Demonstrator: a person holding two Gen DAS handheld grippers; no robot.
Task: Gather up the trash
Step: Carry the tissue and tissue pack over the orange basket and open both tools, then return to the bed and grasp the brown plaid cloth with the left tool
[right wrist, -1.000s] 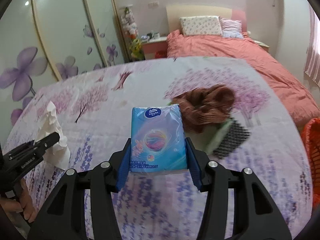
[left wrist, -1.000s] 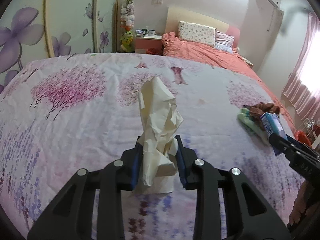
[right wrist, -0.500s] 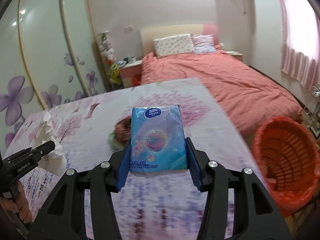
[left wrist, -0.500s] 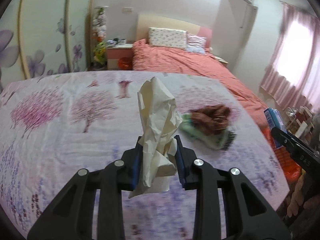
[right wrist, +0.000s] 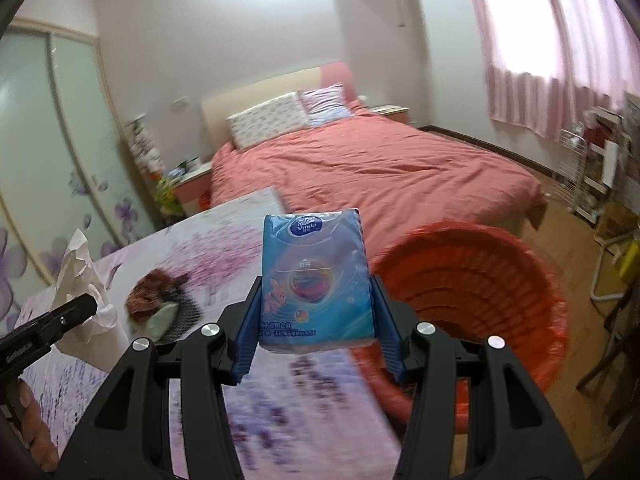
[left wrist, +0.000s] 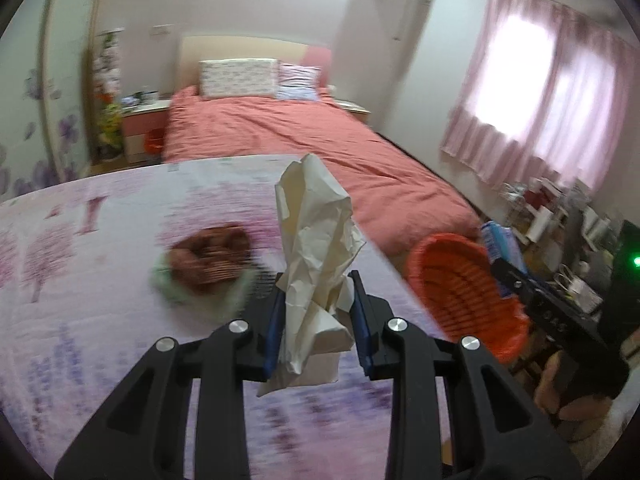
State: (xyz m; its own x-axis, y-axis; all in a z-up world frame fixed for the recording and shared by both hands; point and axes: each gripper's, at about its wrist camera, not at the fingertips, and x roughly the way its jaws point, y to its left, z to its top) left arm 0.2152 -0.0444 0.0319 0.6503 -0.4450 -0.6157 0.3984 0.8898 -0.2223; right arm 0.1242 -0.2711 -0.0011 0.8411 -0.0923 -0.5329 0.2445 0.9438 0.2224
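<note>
My left gripper (left wrist: 316, 312) is shut on a crumpled cream tissue (left wrist: 316, 248), held upright above the flowered bedspread (left wrist: 80, 300). My right gripper (right wrist: 316, 320) is shut on a blue tissue packet (right wrist: 316, 276). An orange basket (right wrist: 480, 292) lined with an orange bag stands on the floor just beyond the bed's right edge, right of the packet. In the left wrist view the basket (left wrist: 460, 292) is at the right, with the right gripper and packet (left wrist: 498, 244) over its far rim. The tissue also shows in the right wrist view (right wrist: 80, 276) at the left.
A brown cloth on a green and black item (left wrist: 208, 264) lies on the flowered bedspread. A second bed with a salmon cover (right wrist: 380, 176) stands behind. Shelves and clutter (left wrist: 560, 220) stand by the pink curtains (left wrist: 560, 80) at the right. Wardrobe doors (right wrist: 52, 160) are at the left.
Both grippers have swung right with their loads, from over the bedspread toward the bed's right edge. The orange basket has come into view and grown closer.
</note>
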